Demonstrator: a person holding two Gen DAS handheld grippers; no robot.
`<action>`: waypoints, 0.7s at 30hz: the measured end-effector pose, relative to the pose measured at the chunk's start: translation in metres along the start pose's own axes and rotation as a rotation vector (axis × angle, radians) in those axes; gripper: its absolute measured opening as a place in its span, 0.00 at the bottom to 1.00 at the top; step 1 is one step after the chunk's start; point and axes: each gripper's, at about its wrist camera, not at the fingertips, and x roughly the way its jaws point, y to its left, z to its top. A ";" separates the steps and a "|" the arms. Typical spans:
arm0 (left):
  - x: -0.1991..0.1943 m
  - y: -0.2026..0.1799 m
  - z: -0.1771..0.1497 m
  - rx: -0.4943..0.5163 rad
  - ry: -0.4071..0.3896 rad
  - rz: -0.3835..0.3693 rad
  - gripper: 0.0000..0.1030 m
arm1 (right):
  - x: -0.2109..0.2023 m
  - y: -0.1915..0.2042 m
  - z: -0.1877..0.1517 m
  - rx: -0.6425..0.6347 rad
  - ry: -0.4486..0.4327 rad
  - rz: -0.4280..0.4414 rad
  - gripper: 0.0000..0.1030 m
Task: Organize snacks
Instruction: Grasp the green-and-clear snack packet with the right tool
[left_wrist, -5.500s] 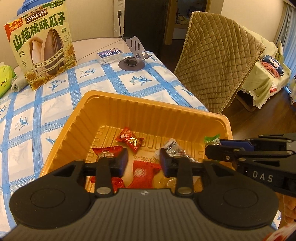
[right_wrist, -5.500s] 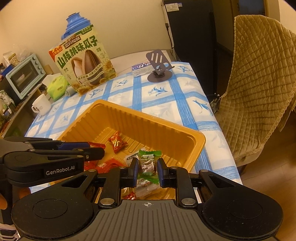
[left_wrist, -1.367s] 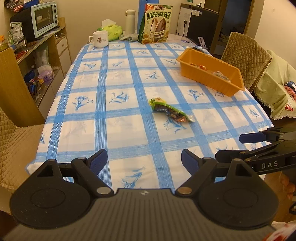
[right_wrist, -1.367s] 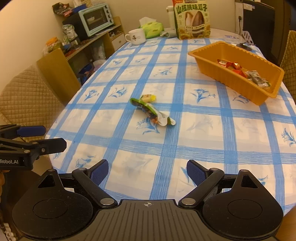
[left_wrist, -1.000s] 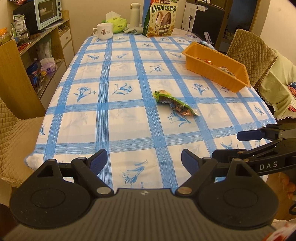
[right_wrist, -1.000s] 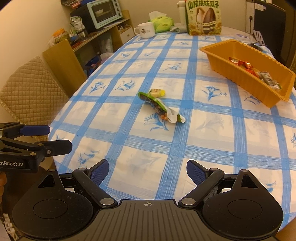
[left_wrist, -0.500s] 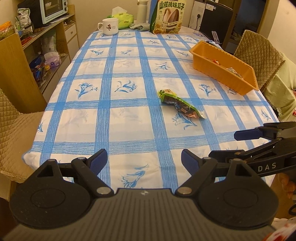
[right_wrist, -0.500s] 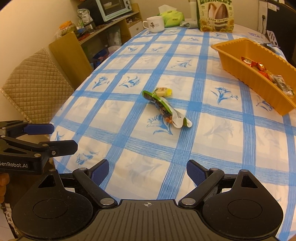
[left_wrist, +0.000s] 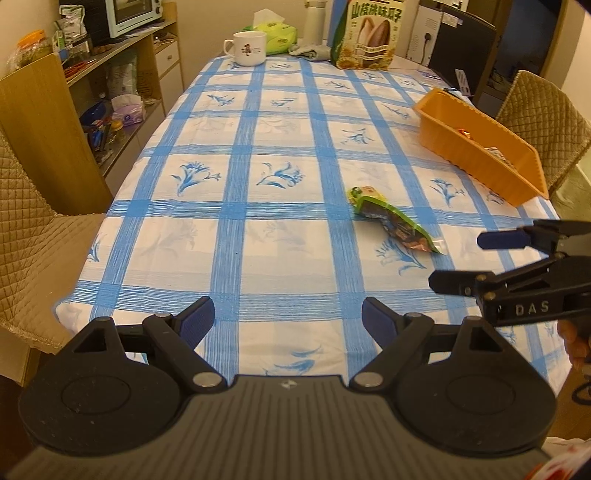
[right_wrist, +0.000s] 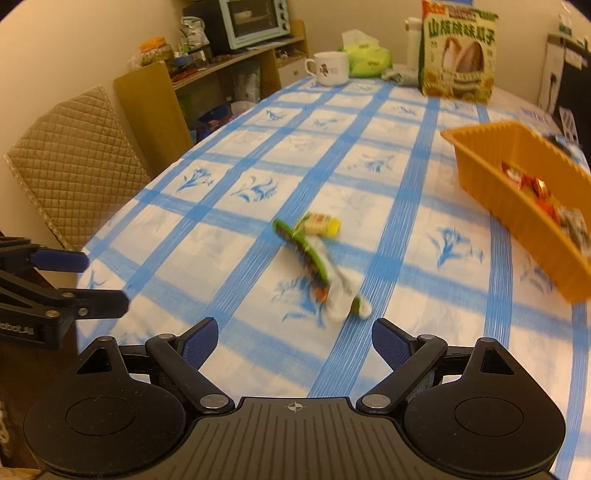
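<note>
Now the long table (left_wrist: 236, 192) under its blue-checked cloth fills both views, where five seconds back the cameras were right over the orange tray (left_wrist: 476, 147), each claw closed on a wrapped snack inside it. Both tools have since pulled well away to the near end of the table, and over the last second the right one has swung in toward the snacks left on the cloth (its picture is smeared with motion). That reads as one delivery done and the next pickup starting.

The tray sits by the far right edge, red and silver wrappers visible in it from the right wrist view. The sunflower-seed bag (left_wrist: 369, 35) and the white mug (left_wrist: 248, 47) stand at the far end.

Mid-table lies the long green snack packet (left_wrist: 397, 225), and touching its far tip is a small yellow-and-green candy (right_wrist: 320, 223).

The left gripper (left_wrist: 286, 319) is spread wide and holds nothing; it hangs over the near edge. The right gripper (right_wrist: 293, 341) is just as wide and empty, with the packet's near end just ahead of its fingers.
</note>
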 end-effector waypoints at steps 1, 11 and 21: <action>0.001 0.001 0.000 -0.003 0.001 0.006 0.83 | 0.004 -0.001 0.002 -0.016 -0.006 -0.002 0.87; 0.010 0.016 0.003 -0.025 -0.004 0.065 0.83 | 0.050 -0.006 0.021 -0.148 0.008 -0.014 0.63; 0.023 0.027 0.007 -0.025 0.014 0.107 0.83 | 0.080 -0.011 0.027 -0.213 0.045 0.005 0.46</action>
